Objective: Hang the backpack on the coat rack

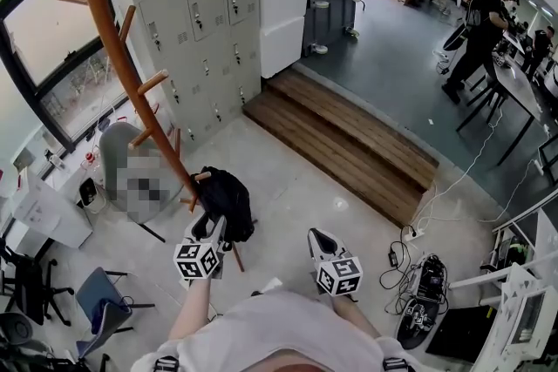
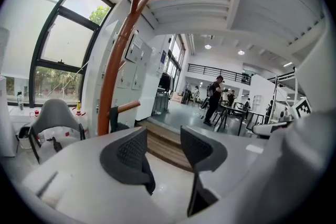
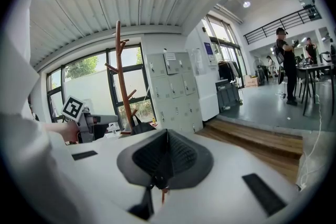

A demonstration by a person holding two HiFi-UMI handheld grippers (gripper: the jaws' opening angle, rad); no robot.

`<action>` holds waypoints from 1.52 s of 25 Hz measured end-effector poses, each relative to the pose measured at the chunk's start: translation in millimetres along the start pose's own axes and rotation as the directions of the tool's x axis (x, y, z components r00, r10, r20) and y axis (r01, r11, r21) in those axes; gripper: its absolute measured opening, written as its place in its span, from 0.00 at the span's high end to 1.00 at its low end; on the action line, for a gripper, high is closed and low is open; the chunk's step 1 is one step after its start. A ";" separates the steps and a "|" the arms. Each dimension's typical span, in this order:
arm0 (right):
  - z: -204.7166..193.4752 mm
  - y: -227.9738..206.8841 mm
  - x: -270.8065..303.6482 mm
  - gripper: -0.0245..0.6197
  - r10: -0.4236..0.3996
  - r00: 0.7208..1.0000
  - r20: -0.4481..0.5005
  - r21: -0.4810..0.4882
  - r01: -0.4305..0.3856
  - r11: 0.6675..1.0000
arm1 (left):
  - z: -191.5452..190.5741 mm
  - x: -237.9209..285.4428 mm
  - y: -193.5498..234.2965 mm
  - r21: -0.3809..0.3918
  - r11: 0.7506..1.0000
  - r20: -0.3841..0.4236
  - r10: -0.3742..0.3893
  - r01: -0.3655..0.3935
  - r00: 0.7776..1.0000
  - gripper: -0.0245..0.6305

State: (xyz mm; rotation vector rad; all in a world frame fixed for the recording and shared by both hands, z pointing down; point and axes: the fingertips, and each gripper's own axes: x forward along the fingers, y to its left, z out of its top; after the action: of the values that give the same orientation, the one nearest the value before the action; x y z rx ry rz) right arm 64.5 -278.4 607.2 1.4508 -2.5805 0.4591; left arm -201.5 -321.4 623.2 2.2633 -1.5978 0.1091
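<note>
Left gripper (image 1: 209,226) released, empty, backpack (image 1: 228,200) just beyond on coat rack (image 1: 122,57) peg; right gripper (image 1: 319,237) clenched, empty

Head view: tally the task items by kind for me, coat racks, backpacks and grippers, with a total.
Coat rack: 1
Black backpack: 1, on a low peg
Grippers: 2 (left gripper open, right gripper shut)
Total: 4

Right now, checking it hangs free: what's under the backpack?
Floor and one rack leg show below the backpack; the base's rest is hidden behind the left gripper.
</note>
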 end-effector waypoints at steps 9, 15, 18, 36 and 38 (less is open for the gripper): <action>10.5 -3.9 -4.3 0.95 -0.011 1.000 0.026 -0.002 0.011 1.000 | 74.4 -13.2 -46.6 0.084 0.994 0.189 -0.090 0.075 0.978 0.68; 13.8 -11.6 -7.2 0.95 -0.047 0.998 0.045 -0.005 0.047 0.999 | 95.0 -23.1 -70.1 0.101 0.991 0.295 -0.111 0.084 0.949 0.68; 18.9 -15.3 -10.9 0.95 -0.072 0.995 0.070 -0.013 0.073 0.997 | 90.2 -26.6 -81.3 0.146 0.987 0.310 -0.105 0.062 0.945 0.88; 39.6 -22.8 -21.1 0.95 -0.114 0.983 0.142 -0.072 0.125 0.990 | 60.0 -24.3 -82.4 0.157 0.987 0.286 -0.068 0.023 0.956 0.95; 38.7 -22.1 -19.5 0.95 -0.108 0.985 0.136 -0.069 0.119 0.991 | 55.4 -21.7 -81.2 0.146 0.989 0.273 -0.068 0.029 0.960 0.95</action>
State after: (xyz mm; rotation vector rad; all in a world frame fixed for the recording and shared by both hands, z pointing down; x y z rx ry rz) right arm 94.4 -286.3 569.6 1.6430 -2.5643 0.2538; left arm -142.3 -297.1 545.6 2.5166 -1.7166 -0.1184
